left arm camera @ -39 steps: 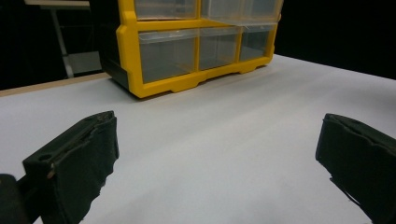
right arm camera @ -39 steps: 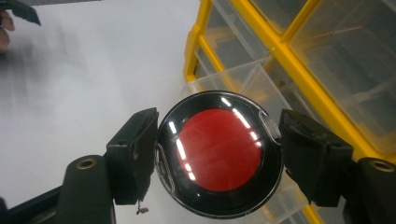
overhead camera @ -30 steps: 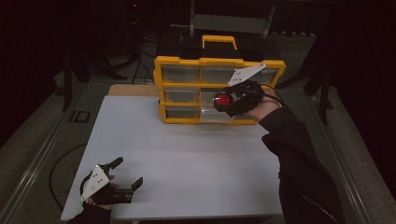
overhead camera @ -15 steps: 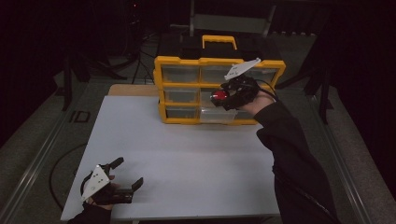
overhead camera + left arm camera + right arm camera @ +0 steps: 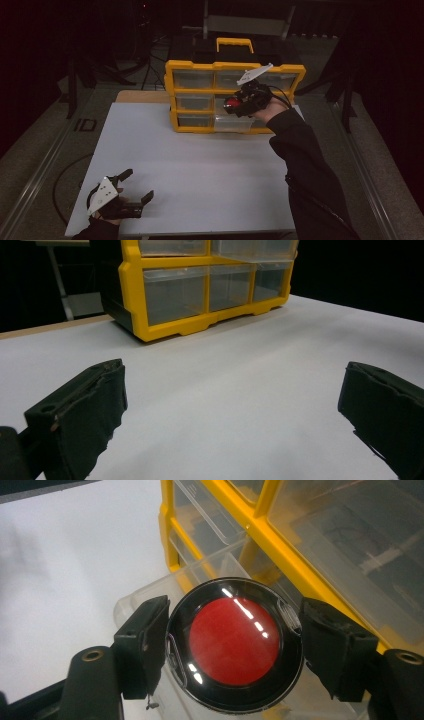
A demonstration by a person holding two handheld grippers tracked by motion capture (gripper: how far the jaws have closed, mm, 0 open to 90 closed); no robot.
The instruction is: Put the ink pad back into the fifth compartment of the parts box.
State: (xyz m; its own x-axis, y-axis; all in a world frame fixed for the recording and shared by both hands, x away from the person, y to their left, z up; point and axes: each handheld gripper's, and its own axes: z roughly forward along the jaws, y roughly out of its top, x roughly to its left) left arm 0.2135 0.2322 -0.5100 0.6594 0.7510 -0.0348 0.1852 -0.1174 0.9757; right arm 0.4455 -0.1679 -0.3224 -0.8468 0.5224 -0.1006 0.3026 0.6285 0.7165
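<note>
Firstly, table (image 5: 200, 165): white, with the cabinet at its far edge.
Cabinet (image 5: 200, 97): yellow frame, clear drawers, black handle on top; one bottom drawer (image 5: 232, 123) is pulled out.
Right gripper (image 5: 239, 104): held in front of the cabinet, above the open drawer; its jaws are closed on the disc from both sides.
Left gripper (image 5: 136, 191): at the near left corner of the table, jaws wide apart, nothing between them.
Disc (image 5: 234, 644): round, red centre with black glossy rim.
</note>
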